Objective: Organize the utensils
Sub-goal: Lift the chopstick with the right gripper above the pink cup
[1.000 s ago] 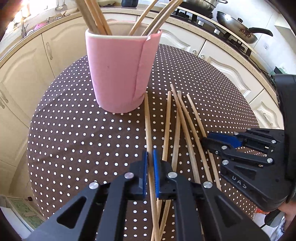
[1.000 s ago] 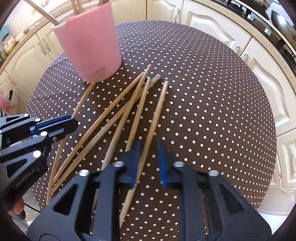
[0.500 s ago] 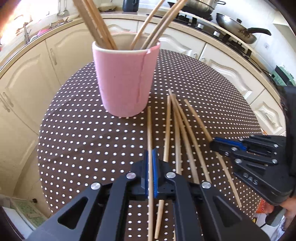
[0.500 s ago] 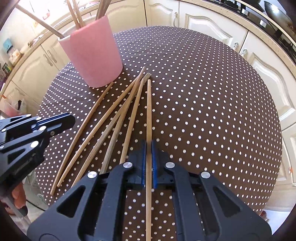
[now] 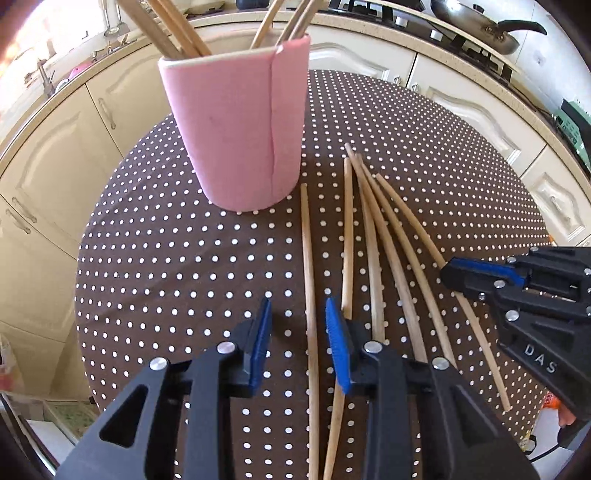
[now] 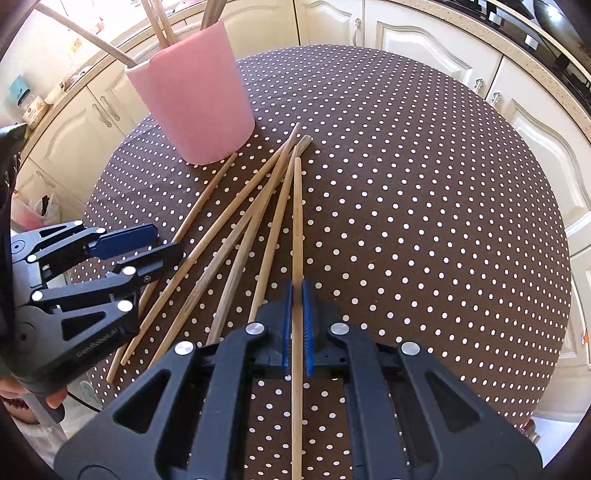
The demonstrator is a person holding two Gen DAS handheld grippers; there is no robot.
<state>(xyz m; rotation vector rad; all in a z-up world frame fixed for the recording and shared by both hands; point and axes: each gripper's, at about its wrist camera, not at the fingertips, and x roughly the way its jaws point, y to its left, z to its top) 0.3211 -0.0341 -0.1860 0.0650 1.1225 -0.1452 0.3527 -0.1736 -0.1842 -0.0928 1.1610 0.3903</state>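
A pink cup (image 5: 236,125) (image 6: 195,107) with several wooden sticks in it stands at the back of the round dotted table (image 5: 147,258) (image 6: 406,184). Several wooden chopsticks lie fanned out in front of it. My left gripper (image 5: 299,332) (image 6: 162,245) is opening. The leftmost chopstick (image 5: 308,258) lies between its blue pads (image 5: 260,332), and neither pad presses on it. My right gripper (image 6: 297,295) (image 5: 448,275) is shut on the rightmost chopstick (image 6: 297,221), which runs straight ahead toward the cup. Three loose chopsticks (image 6: 236,236) lie between the two grippers.
Cream kitchen cabinets (image 5: 55,166) curve round the table's far side. A hob with a frying pan (image 5: 480,33) stands at the back right. The table edge drops off close behind both grippers. A hand (image 6: 14,391) holds the left gripper's handle.
The right jaws closed on the rightmost chopstick and stay shut on it. The left jaws, shut on the leftmost chopstick half a second ago, have parted, and it now lies loose between them.
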